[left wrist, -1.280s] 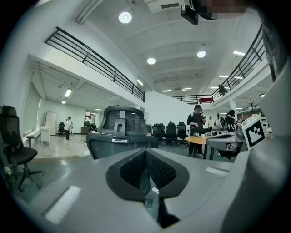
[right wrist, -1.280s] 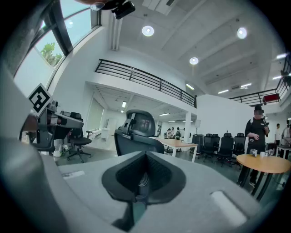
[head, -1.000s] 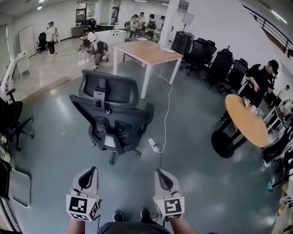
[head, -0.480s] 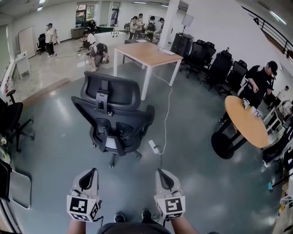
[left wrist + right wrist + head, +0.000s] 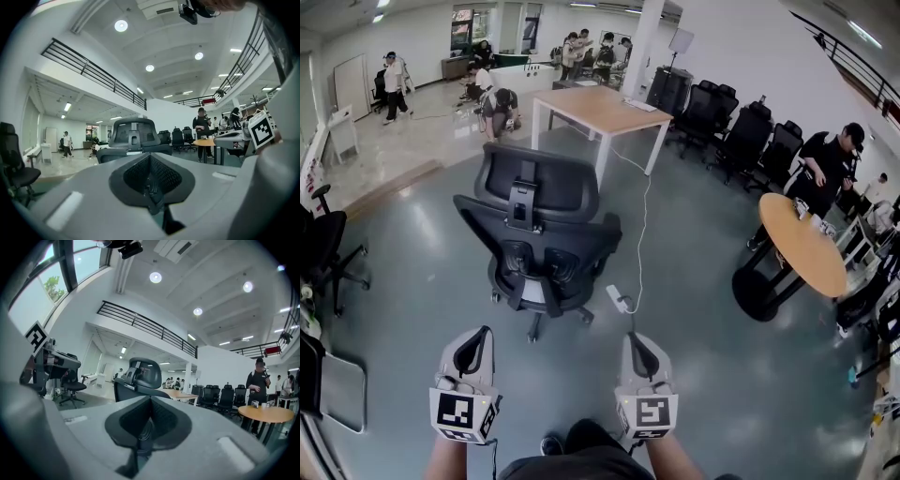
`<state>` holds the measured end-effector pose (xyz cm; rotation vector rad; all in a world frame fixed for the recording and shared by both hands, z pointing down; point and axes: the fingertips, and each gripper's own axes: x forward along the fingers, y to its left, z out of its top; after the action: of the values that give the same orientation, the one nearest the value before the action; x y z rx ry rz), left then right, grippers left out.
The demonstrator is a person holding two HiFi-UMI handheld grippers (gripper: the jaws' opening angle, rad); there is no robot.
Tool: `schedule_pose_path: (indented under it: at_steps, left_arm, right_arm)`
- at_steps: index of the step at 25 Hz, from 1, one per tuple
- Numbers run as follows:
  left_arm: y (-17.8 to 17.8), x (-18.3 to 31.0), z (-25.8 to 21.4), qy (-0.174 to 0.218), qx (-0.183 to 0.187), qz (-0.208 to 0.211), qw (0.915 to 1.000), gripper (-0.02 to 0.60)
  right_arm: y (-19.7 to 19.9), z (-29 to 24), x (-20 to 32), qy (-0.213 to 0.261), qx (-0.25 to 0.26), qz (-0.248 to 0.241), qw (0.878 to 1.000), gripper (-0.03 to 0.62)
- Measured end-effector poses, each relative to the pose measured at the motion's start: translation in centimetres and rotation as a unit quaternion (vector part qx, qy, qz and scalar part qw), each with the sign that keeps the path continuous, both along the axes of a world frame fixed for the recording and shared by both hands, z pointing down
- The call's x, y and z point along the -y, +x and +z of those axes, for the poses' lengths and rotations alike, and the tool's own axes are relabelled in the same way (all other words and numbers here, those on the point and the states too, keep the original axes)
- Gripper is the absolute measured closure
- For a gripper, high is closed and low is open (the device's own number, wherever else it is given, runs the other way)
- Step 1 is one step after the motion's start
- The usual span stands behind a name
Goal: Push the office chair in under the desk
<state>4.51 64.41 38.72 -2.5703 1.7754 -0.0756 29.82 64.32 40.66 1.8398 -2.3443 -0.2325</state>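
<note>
Office chair [image 5: 539,234] well short of desk [image 5: 600,111]; left gripper [image 5: 479,335], right gripper [image 5: 634,338] both pressed together, seemingly empty

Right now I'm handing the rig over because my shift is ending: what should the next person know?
Left gripper: shut, empty, short of the chair.
Right gripper: shut, empty.
Office chair: out on the open floor, backrest toward you, untouched.
Desk: beyond the chair.
Done: nothing yet.
Left: reach the backrest and push the chair in under the desk. Mind the power strip on the floor by its base.
</note>
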Motion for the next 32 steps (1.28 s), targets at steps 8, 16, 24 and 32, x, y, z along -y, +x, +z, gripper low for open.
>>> schedule_pose_path:
  at_steps: [8, 16, 24, 32]
  left_arm:
    - [-2.6, 2.5, -0.1, 0.015, 0.011, -0.017, 0.9997, 0.563]
    - [-4.5, 7.1, 0.0, 0.010, 0.029, -0.026, 0.9992, 0.563]
    - [-5.6, 14.0, -0.4, 0.012, 0.042, -0.014, 0.9989, 0.561]
    - [-6.2, 19.3, -0.4, 0.002, 0.054, -0.007, 0.9985, 0.521]
  right_arm:
    - [-0.4, -0.6, 2.5, 0.011, -0.014, 0.014, 1.000, 0.603]
    - [-1.1, -0.2, 7.5, 0.013, -0.014, 0.022, 1.000, 0.603]
    - [-2.2, -0.9, 13.1, 0.023, -0.012, 0.025, 0.999, 0.603]
    - [-2.7, -1.0, 17.3, 0.020, 0.005, 0.026, 0.999, 0.603]
